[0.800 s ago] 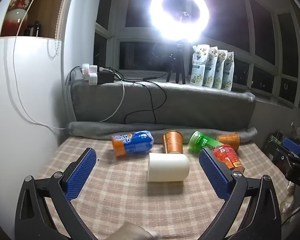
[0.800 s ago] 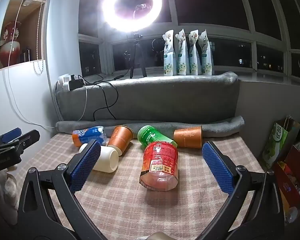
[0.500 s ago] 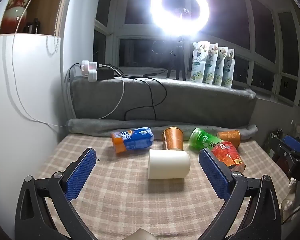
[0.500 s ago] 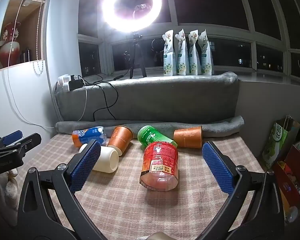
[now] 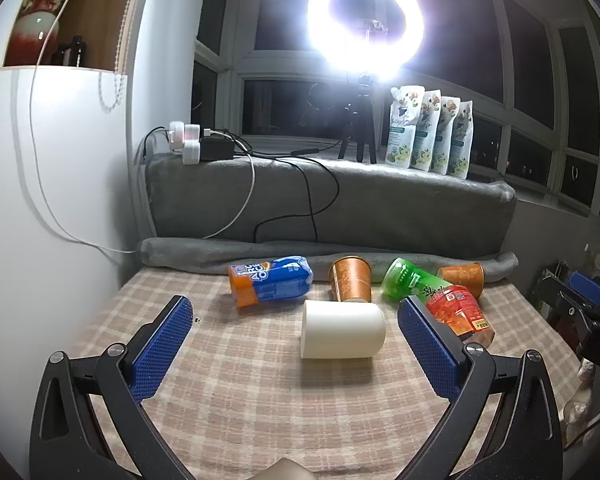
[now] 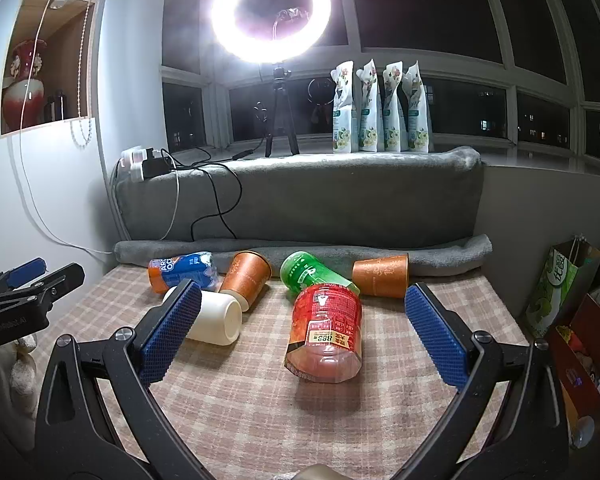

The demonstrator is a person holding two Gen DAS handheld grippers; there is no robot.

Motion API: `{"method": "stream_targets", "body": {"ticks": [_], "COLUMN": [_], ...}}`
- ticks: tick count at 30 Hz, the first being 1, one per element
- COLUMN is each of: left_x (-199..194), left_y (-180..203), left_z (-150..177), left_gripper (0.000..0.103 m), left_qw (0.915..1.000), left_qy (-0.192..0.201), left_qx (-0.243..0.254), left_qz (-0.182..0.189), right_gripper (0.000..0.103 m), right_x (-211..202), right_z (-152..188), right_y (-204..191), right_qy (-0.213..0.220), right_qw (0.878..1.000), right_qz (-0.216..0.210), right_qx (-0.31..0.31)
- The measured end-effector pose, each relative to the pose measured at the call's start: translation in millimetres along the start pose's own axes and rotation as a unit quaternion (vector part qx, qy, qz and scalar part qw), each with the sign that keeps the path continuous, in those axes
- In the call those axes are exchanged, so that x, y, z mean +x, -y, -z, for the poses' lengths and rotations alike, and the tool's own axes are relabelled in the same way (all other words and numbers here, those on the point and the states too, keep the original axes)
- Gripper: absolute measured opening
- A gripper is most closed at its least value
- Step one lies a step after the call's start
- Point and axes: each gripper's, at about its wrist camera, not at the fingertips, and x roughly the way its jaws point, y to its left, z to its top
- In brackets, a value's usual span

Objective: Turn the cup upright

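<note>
A white cup [image 5: 342, 335] lies on its side on the checked cloth, just beyond and between the fingers of my left gripper [image 5: 294, 316], which is open and empty. In the right wrist view the white cup [image 6: 216, 317] lies partly behind my left finger. A red cup [image 6: 326, 332] lies on its side ahead of my right gripper [image 6: 303, 303], which is open and empty. Two orange paper cups [image 6: 246, 276] [image 6: 382, 276], a green cup [image 6: 308, 272] and a blue-orange cup [image 6: 178, 270] lie on their sides behind.
A grey rolled blanket [image 6: 440, 254] and a grey padded ledge [image 6: 340, 204] close off the back. A white wall [image 5: 52, 220] is on the left. Bags and a box [image 6: 572, 300] stand off the table's right edge. Cables hang over the ledge.
My left gripper has moved slightly, so the white cup sits a little further right between its fingers. The right gripper has held still. No cup has moved.
</note>
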Motion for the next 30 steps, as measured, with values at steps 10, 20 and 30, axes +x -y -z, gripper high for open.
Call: {"method": "stream_targets", "body": {"ticks": [10, 20, 30], "left_x": [0.3, 0.1, -2.4], "left_y": [0.1, 0.6, 1.6], "left_z": [-0.9, -1.2, -4.7], "left_gripper": [0.102, 0.102, 0.102], "left_qw": [1.0, 1.0, 1.0], "left_qy": [0.0, 0.0, 0.004], "left_qx": [-0.001, 0.0, 0.0], "left_qz": [0.0, 0.0, 0.0], "right_gripper": [0.103, 0.103, 0.103], "right_x": [0.7, 0.9, 0.8], "right_z": [0.5, 0.9, 0.5], "right_y": [-0.4, -1.5, -2.3], "right_qy": [-0.001, 0.0, 0.0], "right_qw": [1.0, 1.0, 1.0], "right_qz": [0.0, 0.001, 0.001], "right_qx": [-0.001, -0.002, -0.004]}}
